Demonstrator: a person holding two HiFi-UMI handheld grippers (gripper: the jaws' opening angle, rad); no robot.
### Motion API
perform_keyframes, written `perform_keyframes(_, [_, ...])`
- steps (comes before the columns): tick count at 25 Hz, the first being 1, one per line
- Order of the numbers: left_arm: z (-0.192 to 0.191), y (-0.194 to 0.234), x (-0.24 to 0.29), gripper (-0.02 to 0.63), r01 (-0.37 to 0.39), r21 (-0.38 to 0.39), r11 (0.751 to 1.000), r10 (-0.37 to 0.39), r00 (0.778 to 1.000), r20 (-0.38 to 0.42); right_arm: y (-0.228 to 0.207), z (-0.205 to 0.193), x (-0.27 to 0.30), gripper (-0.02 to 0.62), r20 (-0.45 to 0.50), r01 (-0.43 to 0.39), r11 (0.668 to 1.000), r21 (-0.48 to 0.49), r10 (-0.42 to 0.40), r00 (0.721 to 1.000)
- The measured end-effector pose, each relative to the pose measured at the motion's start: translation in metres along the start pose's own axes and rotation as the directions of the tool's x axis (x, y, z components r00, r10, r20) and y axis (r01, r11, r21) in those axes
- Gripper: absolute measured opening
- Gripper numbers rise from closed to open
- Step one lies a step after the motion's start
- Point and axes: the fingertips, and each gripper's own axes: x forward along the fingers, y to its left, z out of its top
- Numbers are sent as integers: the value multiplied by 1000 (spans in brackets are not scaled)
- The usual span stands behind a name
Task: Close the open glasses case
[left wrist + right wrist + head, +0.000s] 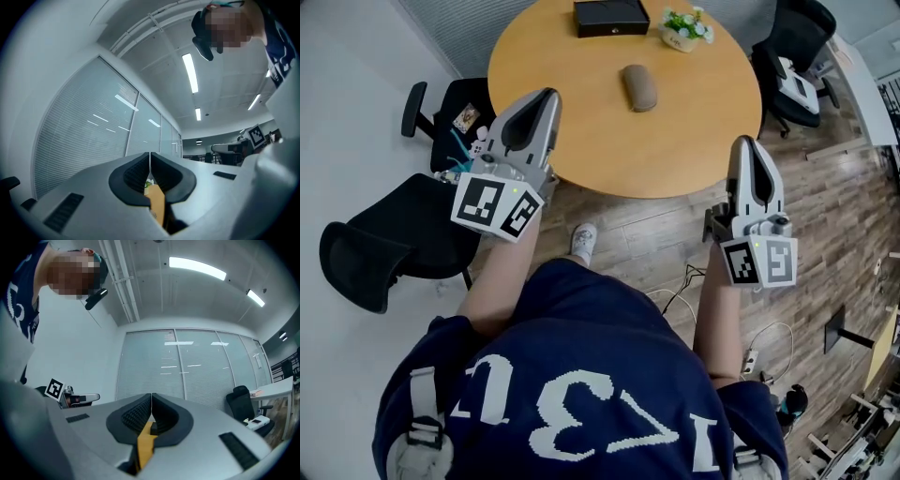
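Observation:
In the head view a round wooden table [703, 112] carries a taupe oval glasses case [638, 86] near its middle and a flat black rectangular case [610, 17] at its far edge. I cannot tell whether either lid stands open. My left gripper [551, 94] hovers over the table's near left rim, shut and empty. My right gripper [748, 141] hangs beside the near right rim, also shut with nothing in it. The left gripper [150, 153] and the right gripper [152, 394] each show pads pressed together, aimed at glass walls and ceiling.
A small potted plant [684, 26] stands at the table's far right. Black office chairs sit at the left [389, 234] and far right [792, 47]. Cables [750, 347] lie on the wooden floor. The person's shoe [583, 240] is beneath the table edge.

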Motion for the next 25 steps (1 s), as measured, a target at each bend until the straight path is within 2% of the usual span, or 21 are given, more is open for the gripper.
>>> perform_keyframes(6, [-13, 30, 54, 21, 61, -3, 998, -62, 998, -23, -19, -11, 45, 27, -4, 35, 999, 2, -35, 999])
perform_keyframes(10, [-22, 38, 77, 21, 72, -21, 997, -73, 996, -48, -32, -21, 61, 26, -36, 48, 999, 18, -47, 998])
perform_keyframes(16, [-40, 42, 102, 21, 61, -49, 997, -64, 995, -72, -56, -32, 82, 27, -65, 40, 999, 23, -38, 997])
perform_keyframes(21, [-42, 42, 132, 21, 43, -37, 998, -45, 997, -59, -86, -30, 113, 28, -31, 7, 999, 31, -6, 999])
perform_keyframes(25, [-41, 45, 158, 21, -2, -14, 1000, 2, 999, -37, -112, -27, 143, 28, 2, -35, 999, 38, 35, 999])
